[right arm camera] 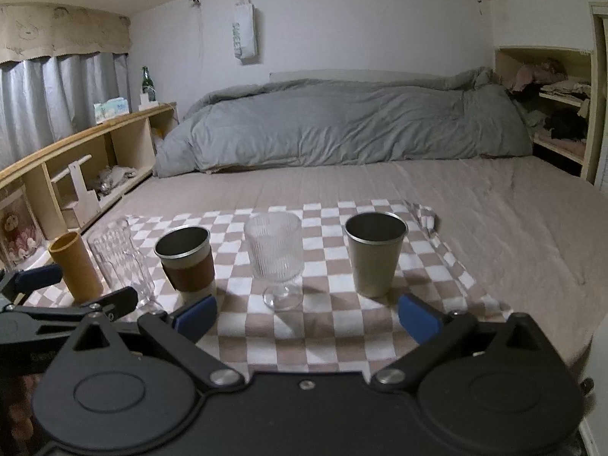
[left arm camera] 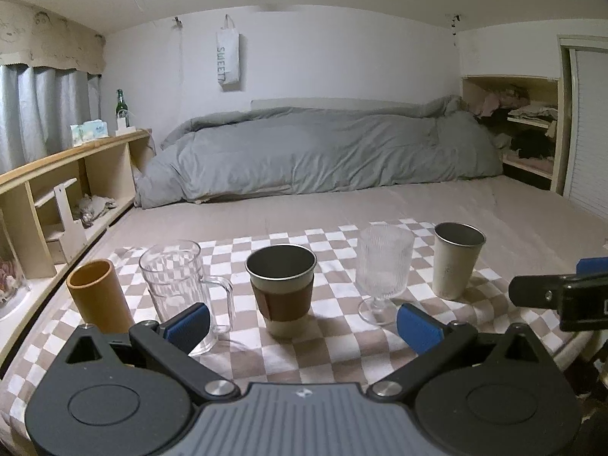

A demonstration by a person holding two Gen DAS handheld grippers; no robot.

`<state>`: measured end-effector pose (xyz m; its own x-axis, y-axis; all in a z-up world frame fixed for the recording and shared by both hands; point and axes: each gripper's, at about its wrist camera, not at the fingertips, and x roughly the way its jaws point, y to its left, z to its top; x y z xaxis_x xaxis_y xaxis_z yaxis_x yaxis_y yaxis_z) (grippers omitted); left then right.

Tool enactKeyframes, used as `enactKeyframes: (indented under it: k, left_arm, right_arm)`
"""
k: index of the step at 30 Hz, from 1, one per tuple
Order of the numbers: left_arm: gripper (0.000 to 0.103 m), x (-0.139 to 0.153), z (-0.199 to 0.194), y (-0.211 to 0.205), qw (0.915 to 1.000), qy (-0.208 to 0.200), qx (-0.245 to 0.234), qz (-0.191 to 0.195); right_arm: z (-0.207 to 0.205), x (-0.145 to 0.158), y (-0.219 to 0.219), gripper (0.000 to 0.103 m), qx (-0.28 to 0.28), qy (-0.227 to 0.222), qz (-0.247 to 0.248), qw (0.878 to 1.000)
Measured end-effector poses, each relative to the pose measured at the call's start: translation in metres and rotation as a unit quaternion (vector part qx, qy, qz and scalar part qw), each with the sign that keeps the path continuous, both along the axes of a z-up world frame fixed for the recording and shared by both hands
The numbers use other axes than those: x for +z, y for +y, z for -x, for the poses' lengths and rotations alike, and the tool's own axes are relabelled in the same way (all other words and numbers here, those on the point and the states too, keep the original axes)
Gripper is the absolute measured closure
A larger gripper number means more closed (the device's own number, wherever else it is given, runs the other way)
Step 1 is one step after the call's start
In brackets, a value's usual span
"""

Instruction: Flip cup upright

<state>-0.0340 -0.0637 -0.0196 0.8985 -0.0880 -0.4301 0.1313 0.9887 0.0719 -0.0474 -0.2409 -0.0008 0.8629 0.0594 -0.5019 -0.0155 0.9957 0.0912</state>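
Several cups stand upright in a row on a checkered cloth [left arm camera: 334, 345] on the bed. From the left: an orange tumbler [left arm camera: 99, 296], a clear glass mug [left arm camera: 178, 285], a metal cup with a brown sleeve [left arm camera: 282, 288], a ribbed stemmed glass [left arm camera: 383, 271] and a plain metal cup [left arm camera: 456, 260]. In the right wrist view they are the tumbler [right arm camera: 76, 268], mug [right arm camera: 121, 262], sleeved cup [right arm camera: 186, 258], stemmed glass [right arm camera: 275, 258] and metal cup [right arm camera: 374, 252]. My left gripper [left arm camera: 304, 328] is open and empty before the sleeved cup. My right gripper [right arm camera: 307, 315] is open and empty before the stemmed glass.
A grey duvet [left arm camera: 323, 152] lies across the far side of the bed. A wooden shelf unit [left arm camera: 68, 197] runs along the left, with a green bottle [left arm camera: 121, 104] on top. An open closet with clothes [left arm camera: 524, 125] is at the right. The cloth lies near the bed's front edge.
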Motion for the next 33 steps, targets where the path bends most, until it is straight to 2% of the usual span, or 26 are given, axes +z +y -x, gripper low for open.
enactKeyframes:
  k: [7,33]
  left_arm:
    - [0.0,0.001,0.003,0.008,0.9999,0.006,0.008,0.012]
    - [0.0,0.003,0.008,0.019,0.9993,0.01,0.024,0.026]
  right_arm:
    - [0.003,-0.003,0.006,0.0,-0.015,0.004,0.026,1.0]
    - [0.008,-0.008,0.016,0.0,-0.007,0.011,0.037,0.999]
